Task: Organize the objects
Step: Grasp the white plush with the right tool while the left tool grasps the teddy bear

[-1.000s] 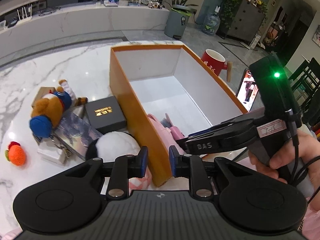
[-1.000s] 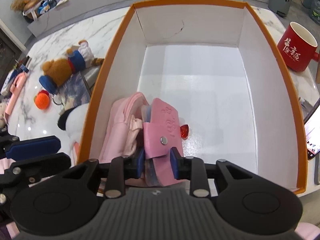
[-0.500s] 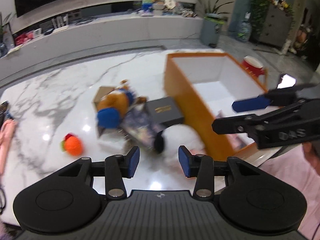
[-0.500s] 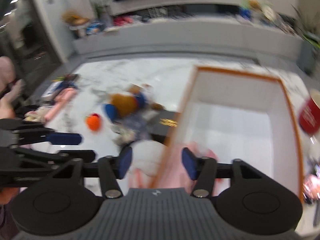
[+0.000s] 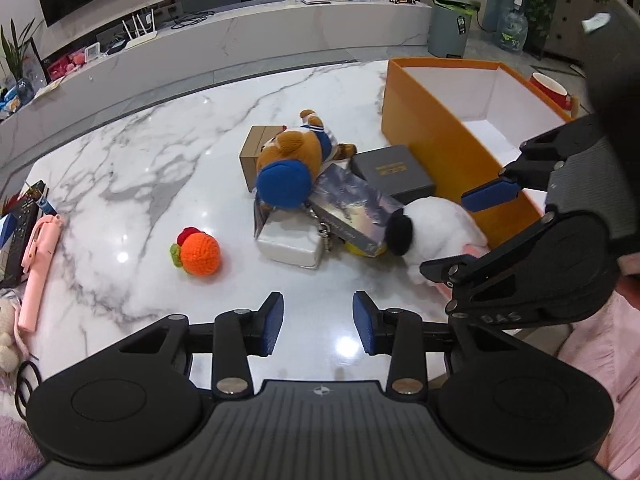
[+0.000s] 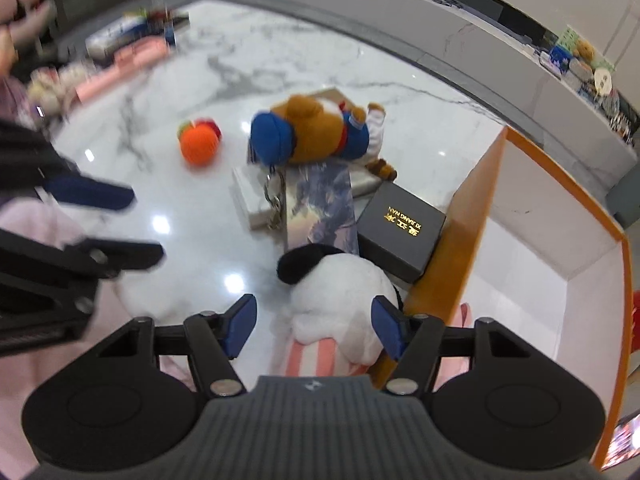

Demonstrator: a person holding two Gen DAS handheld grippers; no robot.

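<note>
An orange box point(image 5: 432, 136) with a white inside stands on the marble table at the right. A white plush with a black ear point(image 6: 340, 300) lies against the orange box's point(image 6: 452, 216) outer wall. My right gripper point(image 6: 314, 326) hangs open over the plush, its pads on either side and not pressing. In the left wrist view the right gripper point(image 5: 464, 236) hovers above the white plush point(image 5: 436, 224). My left gripper point(image 5: 318, 326) is over bare marble; its jaws are closing with nothing between them. It shows blurred at the left as the left gripper point(image 6: 116, 224).
A brown bear with a blue cap point(image 5: 292, 160) lies on a cardboard box, a picture book point(image 5: 352, 204) and a white box point(image 5: 288, 244). A black gift box point(image 5: 390, 172) sits beside the orange box. An orange knitted fruit point(image 5: 198, 254), a pink stick point(image 5: 38, 256) and a red mug point(image 5: 550, 86) lie around.
My right gripper let go of the pink pouch inside the box, opened and swung left out over the white plush. My left gripper opened and drew left, away from the box wall.
</note>
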